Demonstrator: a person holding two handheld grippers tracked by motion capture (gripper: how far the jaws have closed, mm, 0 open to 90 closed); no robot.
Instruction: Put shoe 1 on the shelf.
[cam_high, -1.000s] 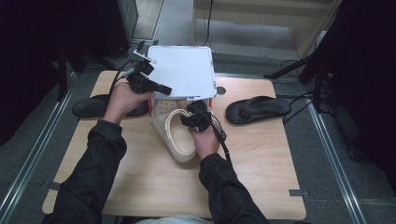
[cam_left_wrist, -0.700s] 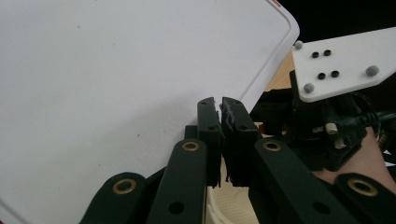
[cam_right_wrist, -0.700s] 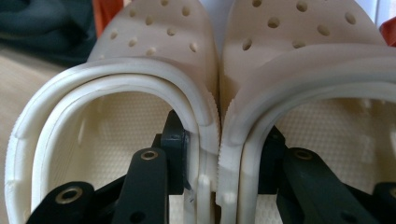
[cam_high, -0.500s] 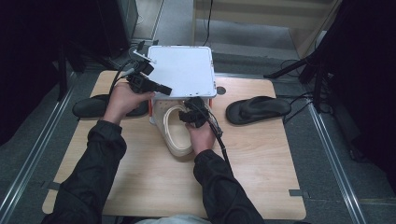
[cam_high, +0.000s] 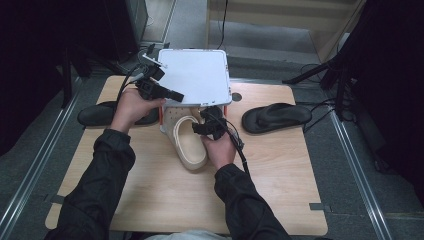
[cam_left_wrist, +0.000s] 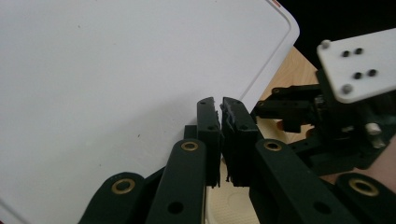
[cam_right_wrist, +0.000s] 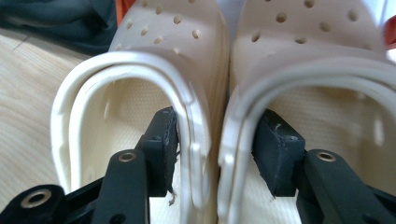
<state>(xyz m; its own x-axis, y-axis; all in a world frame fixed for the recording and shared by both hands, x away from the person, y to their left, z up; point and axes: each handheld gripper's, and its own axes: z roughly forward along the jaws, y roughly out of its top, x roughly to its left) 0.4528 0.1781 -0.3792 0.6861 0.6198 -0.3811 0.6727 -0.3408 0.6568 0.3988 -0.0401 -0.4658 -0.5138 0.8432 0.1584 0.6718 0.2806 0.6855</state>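
A wooden table (cam_high: 165, 200) bears a white lidded box (cam_high: 195, 75) at its far edge. The left gripper (cam_high: 176, 96) holds its jaws level at the near left corner of that white lid, the tips together. Just below and right of those tips lie cream clogs (cam_high: 187, 142), toes tucked under the box. The right gripper (cam_high: 204, 120) has its jaws down at the clogs' far right edge; they have just been opening. A black flip-flop (cam_high: 276, 117) lies well right of both grippers, another dark sandal (cam_high: 97, 114) left of them.
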